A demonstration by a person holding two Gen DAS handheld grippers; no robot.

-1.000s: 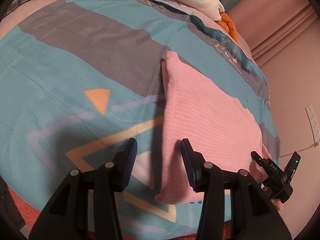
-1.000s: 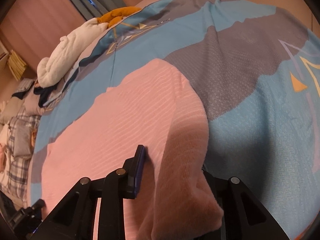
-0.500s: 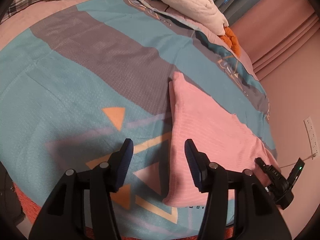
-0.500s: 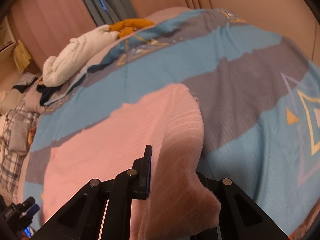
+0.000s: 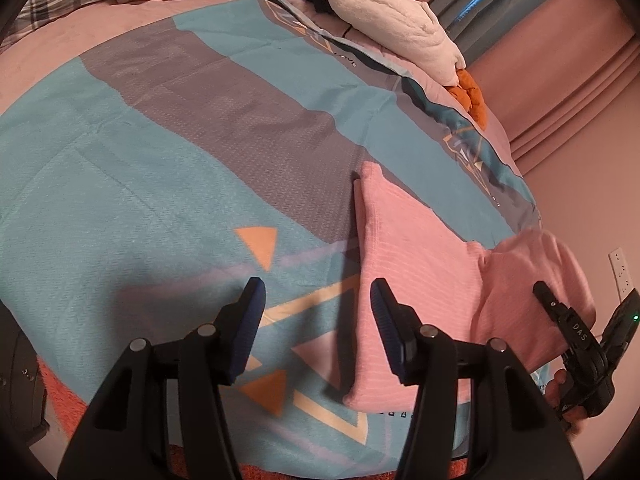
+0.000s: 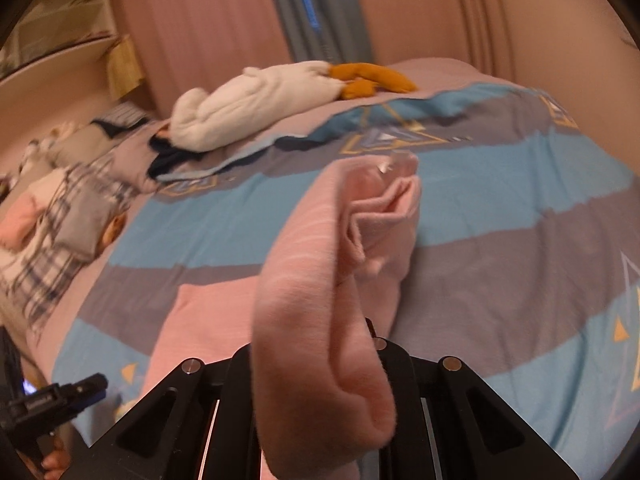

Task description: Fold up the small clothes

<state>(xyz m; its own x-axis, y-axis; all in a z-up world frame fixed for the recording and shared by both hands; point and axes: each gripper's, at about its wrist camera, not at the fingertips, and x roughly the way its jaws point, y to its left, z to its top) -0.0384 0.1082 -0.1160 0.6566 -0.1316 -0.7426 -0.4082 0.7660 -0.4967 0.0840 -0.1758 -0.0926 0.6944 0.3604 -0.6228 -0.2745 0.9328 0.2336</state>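
A pink knitted garment (image 5: 412,264) lies on the patterned bedspread (image 5: 160,168). My left gripper (image 5: 318,312) is open and empty above the spread, its right finger over the garment's left edge. My right gripper (image 6: 316,356) is shut on the garment's right edge (image 6: 320,280) and holds it lifted; the cloth drapes over the fingers and hides the tips. The flat part of the garment shows at lower left in the right wrist view (image 6: 200,320). The right gripper (image 5: 576,344) also shows in the left wrist view, with the raised flap (image 5: 532,280) beside it.
A white plush with orange feet (image 5: 396,32) lies at the far side of the bed, also in the right wrist view (image 6: 256,100). Folded clothes and plaid pillows (image 6: 60,220) sit at the head. A pink wall with a socket (image 5: 622,272) lies to the right.
My right gripper has lifted the garment's edge well off the bed and swung it up and leftward. My left gripper has pulled back and risen, staying open.
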